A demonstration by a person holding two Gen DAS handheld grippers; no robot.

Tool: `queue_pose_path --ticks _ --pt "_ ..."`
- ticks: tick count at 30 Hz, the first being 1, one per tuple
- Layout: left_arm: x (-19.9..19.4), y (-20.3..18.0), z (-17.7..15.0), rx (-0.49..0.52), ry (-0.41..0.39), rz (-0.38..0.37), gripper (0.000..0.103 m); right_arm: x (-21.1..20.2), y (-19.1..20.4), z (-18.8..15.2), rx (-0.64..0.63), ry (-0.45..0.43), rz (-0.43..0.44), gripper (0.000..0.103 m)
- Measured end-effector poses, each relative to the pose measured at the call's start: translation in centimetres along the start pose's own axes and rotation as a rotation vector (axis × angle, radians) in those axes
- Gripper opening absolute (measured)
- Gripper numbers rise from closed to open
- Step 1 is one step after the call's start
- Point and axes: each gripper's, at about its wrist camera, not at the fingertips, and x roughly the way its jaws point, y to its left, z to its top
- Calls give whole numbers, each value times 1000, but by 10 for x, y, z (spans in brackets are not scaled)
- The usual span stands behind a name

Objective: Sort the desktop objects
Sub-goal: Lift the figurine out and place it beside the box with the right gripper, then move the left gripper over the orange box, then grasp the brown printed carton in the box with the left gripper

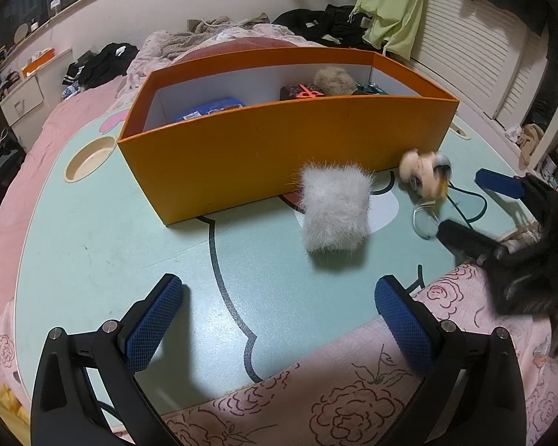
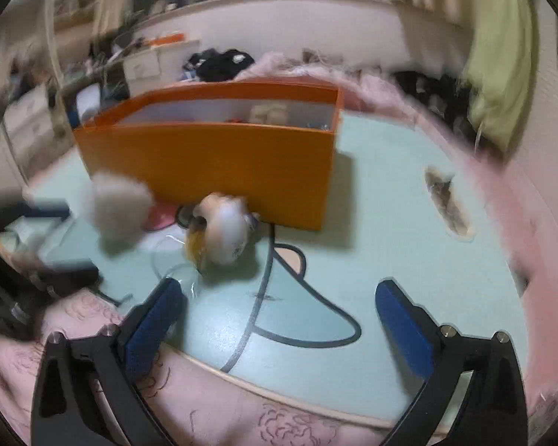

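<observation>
Two grippers in play, both spread wide and holding nothing: left gripper [image 1: 279, 319] over bare table [image 1: 93, 245], right gripper [image 2: 281, 319] likewise empty. Ahead of the left fingers, slightly toward the right one, lay one white furry block [image 1: 334, 212], clear of both pads. Ahead of the right gripper's left finger [image 2: 156, 323] lay one small plush toy [image 2: 225, 230], touching or nearly touching the front wall of one orange box [image 2: 212, 171]; just before that fingertip, one clear ring [image 2: 175, 260], faint. Inside the box: one blue tin [image 1: 210, 108], one tan fluffy thing [image 1: 334, 81], one orange scissors [image 1: 308, 93], plus a few dark items, too small to count.

Likely trouble: toy round and hard against the wall, so apt to roll or get pinned instead of gripped; ring apt to snag. Right view blurred, so aim uncertain.
</observation>
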Motion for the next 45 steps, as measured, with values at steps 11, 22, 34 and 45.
queue_pose_path --ticks 11,22,34,45 --pt "-19 19 0 -80 -43 -54 103 4 -3 -1 12 1 11 103" --pt "-44 59 86 -203 77 -244 43 4 -3 -4 12 0 11 103" --pt "-6 44 149 -137 257 -45 43 3 -3 -5 12 0 11 103" --pt "55 46 157 -45 437 180 45 2 -3 -7 13 -1 11 103"
